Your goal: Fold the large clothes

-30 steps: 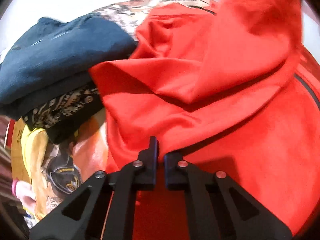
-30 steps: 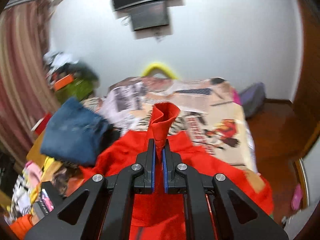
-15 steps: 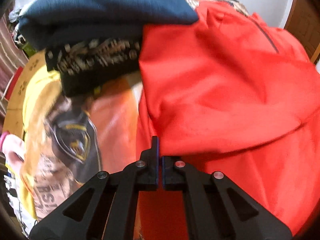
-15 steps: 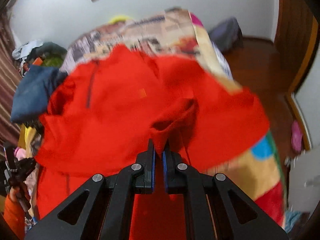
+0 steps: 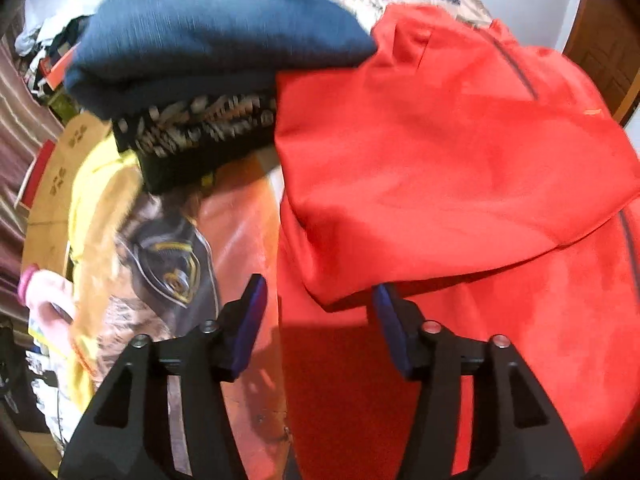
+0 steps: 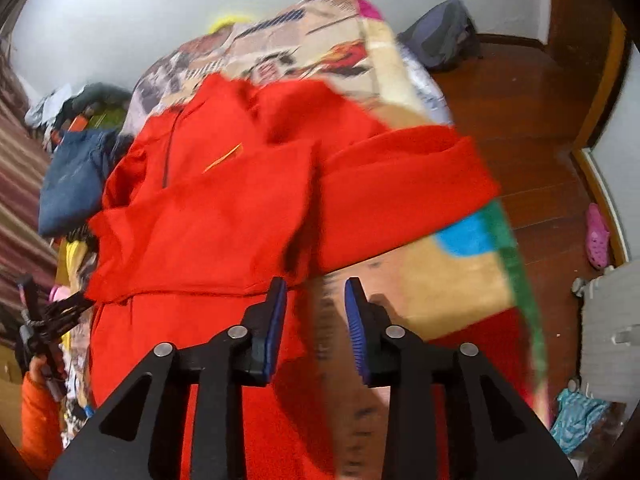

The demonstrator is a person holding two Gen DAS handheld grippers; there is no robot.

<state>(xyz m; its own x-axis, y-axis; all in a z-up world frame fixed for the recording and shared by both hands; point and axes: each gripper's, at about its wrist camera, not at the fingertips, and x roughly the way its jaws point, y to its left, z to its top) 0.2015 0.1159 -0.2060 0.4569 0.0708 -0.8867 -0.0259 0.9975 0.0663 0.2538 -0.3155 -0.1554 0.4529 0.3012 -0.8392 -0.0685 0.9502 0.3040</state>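
A large red garment point(image 5: 440, 152) lies on the bed, its upper half folded down over its lower half. It also shows in the right wrist view point(image 6: 224, 208), with one sleeve spread out to the right. My left gripper point(image 5: 318, 308) is open and empty, just in front of the fold's near edge. My right gripper point(image 6: 316, 312) is open and empty, just in front of the garment's right side. The left gripper also shows in the right wrist view point(image 6: 48, 320) at the far left.
A stack of folded clothes, dark blue point(image 5: 216, 32) on top of a black patterned one point(image 5: 200, 128), sits left of the red garment. The bed has a printed cover point(image 6: 440, 280). Wooden floor point(image 6: 520, 112), a pink shoe point(image 6: 598, 236) and a grey bag point(image 6: 444, 36) lie right of the bed.
Both grippers brought the red cloth down onto the bed, folding it over, and then opened and let it go. The garment now lies folded.
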